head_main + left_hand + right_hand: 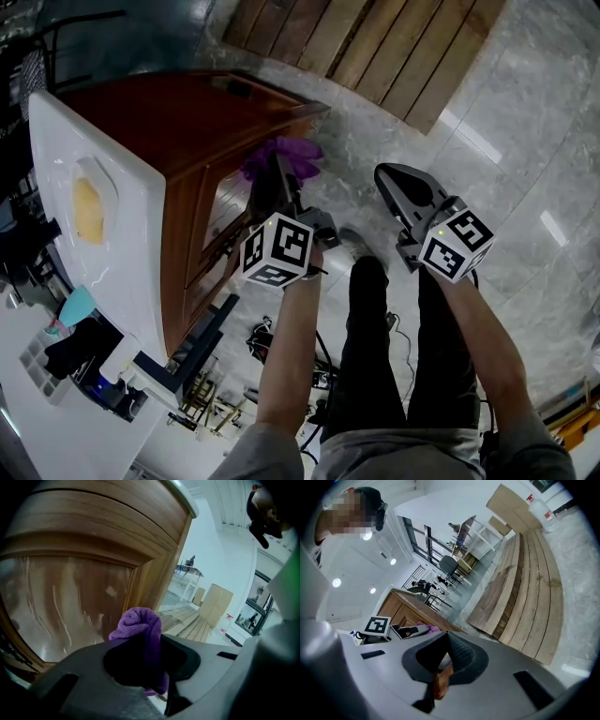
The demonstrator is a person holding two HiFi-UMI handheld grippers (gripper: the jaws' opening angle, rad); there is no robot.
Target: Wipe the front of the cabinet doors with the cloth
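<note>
My left gripper is shut on a bunched purple cloth, which it holds against the far end of the brown wooden cabinet. In the left gripper view the purple cloth sticks up between the dark jaws of the left gripper, close to the glass-panelled cabinet door. The right gripper hangs to the right over the marble floor, away from the cabinet. In its own view the right gripper has its jaws together with nothing between them.
A white countertop with a yellow cloth tops the cabinet. Wooden planks lie on the floor beyond it. Black-trousered legs and cables are below the grippers. Clutter stands at the lower left.
</note>
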